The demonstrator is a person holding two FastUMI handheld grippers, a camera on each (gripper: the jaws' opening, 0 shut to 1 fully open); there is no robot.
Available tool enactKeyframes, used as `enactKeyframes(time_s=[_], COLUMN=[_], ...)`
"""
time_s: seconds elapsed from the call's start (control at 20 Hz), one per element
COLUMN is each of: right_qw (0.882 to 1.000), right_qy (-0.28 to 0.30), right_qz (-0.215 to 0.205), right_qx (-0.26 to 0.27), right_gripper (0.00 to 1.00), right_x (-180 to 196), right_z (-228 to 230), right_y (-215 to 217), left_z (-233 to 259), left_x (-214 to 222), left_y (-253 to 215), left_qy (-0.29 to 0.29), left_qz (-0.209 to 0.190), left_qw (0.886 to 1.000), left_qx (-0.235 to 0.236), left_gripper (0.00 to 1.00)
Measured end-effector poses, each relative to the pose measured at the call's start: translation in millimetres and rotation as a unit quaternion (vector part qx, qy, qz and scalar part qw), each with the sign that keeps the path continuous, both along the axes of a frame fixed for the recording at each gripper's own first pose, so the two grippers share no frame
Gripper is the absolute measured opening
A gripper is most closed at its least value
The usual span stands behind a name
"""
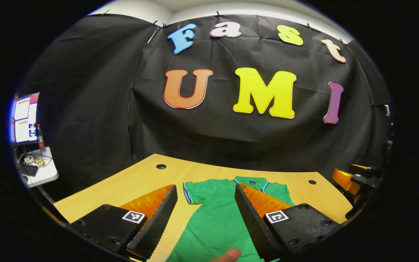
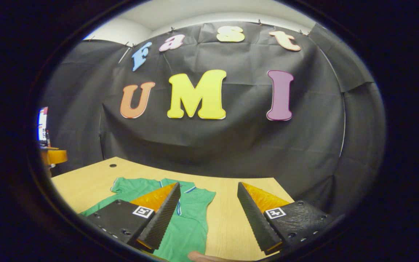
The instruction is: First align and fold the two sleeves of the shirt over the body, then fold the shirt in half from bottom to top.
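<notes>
On the wooden table (image 1: 129,182) lies one green shirt (image 1: 213,218), flat, collar toward the black cloth wall. The left gripper (image 1: 206,218) hovers above its body, fingers spread wide and holding nothing. The right gripper (image 2: 207,218) hangs over the shirt's sleeve edge and bare table, likewise released. Two grippers, two table holes.

My green shirt (image 1: 216,214) lies flat on the light wooden table (image 1: 140,182), collar at the far end toward the black wall. Its collar (image 1: 251,181) and its sleeve cuff (image 1: 187,193) are edged in blue and white stripes. In the right gripper view the shirt (image 2: 187,222) sits toward the table's left side, with the short sleeves spread out, not folded.
</notes>
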State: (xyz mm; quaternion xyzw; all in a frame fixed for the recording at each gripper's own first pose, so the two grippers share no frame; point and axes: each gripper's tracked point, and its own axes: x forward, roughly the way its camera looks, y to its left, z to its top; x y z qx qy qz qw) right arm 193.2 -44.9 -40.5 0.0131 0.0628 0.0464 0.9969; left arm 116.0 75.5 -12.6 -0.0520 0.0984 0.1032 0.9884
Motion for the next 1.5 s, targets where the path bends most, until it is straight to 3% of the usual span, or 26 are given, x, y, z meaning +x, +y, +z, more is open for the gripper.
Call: enactKeyframes(time_s=[0.1,0.3,0.5,0.6,0.65,0.7,0.8,0.85,1.0,1.05,1.1,1.2,1.3,1.4,1.5], right_qw=[1.0,0.999,0.998,0.999,0.999,0.998,0.994,0.994,0.996,0.995,0.994,0.991,0.991,0.991,0.991], right_qy=[-0.011,0.003,-0.003,0.003,0.008,0.016,0.032,0.031,0.032,0.039,0.046,0.049,0.038,0.026,0.023], right_qz=[0.023,0.03,0.028,0.029,0.036,0.045,0.082,0.089,0.074,0.083,0.091,0.106,0.11,0.104,0.098], right_qx=[0.006,0.018,0.047,0.033,0.036,0.049,0.066,0.058,0.022,0.031,0.045,0.063,0.07,0.076,0.088], right_gripper=[0.96,0.96,0.96,0.96,0.91,0.96,0.92,0.96,0.96,0.92,0.96,0.96,0.92,0.96,0.96], right_x=[-34,-86,-120,-130,-136,-141,-148,-146,-137,-139,-140,-138,-139,-137,-135], right_z=[-7,-38,-63,-81,-91,-100,-123,-131,-151,-154,-156,-154,-149,-144,-146], right_y=[-3,-22,-28,-25,-19,-10,14,18,17,22,28,32,28,21,17], left_z=[13,18,-34,-60,-78,-104,-150,-163,-189,-195,-205,-218,-237,-262,-256], left_x=[23,78,127,148,158,163,167,173,186,190,196,205,213,212,219], left_y=[16,54,78,87,86,88,93,97,100,101,100,96,88,75,69], left_qy=[-0.004,-0.008,0.036,0.039,0.042,0.066,0.111,0.123,0.148,0.154,0.161,0.171,0.193,0.239,0.222], left_qz=[0.01,0.046,0.046,0.045,0.044,0.05,0.061,0.063,0.057,0.054,0.047,0.032,0.013,-0.012,-0.016], left_qw=[1.0,0.999,0.998,0.998,0.998,0.996,0.991,0.99,0.987,0.987,0.986,0.985,0.981,0.971,0.975], left_qx=[0.016,0.025,0.034,0.007,-0.02,-0.039,-0.042,-0.035,-0.009,0.002,0.009,0.013,0.013,0.003,-0.025], left_gripper=[1.0,1.0,1.0,1.0,1.0,1.0,1.0,1.0,1.0,1.0,1.0,1.0,1.0,0.94,0.92])
